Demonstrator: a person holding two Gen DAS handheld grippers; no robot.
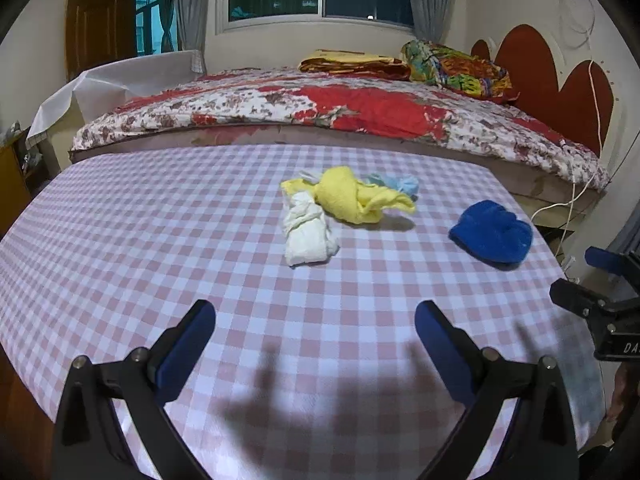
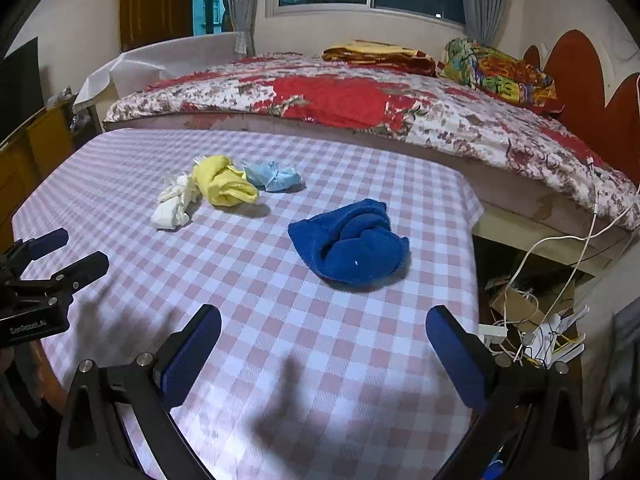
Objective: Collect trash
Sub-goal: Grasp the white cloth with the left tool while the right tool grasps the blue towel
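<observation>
On a pink-and-white checked table [image 1: 160, 240] [image 2: 280, 340] lie a crumpled white tissue [image 1: 306, 232] [image 2: 172, 208], a yellow cloth wad [image 1: 352, 196] [image 2: 224, 182], a light blue wad [image 1: 400, 184] [image 2: 272, 176] and a dark blue cloth [image 1: 492, 234] [image 2: 348, 240]. My left gripper [image 1: 314, 322] is open and empty above the near table, short of the white tissue. My right gripper [image 2: 324, 330] is open and empty, just short of the dark blue cloth. Each gripper shows at the edge of the other's view [image 1: 592, 280] [image 2: 60, 256].
A bed with a floral red quilt [image 1: 360, 112] [image 2: 360, 100] runs along the table's far edge. Folded blankets [image 1: 456, 66] lie on it. White cables and clutter [image 2: 532, 320] sit on the floor right of the table. A wooden cabinet [image 2: 36, 148] stands left.
</observation>
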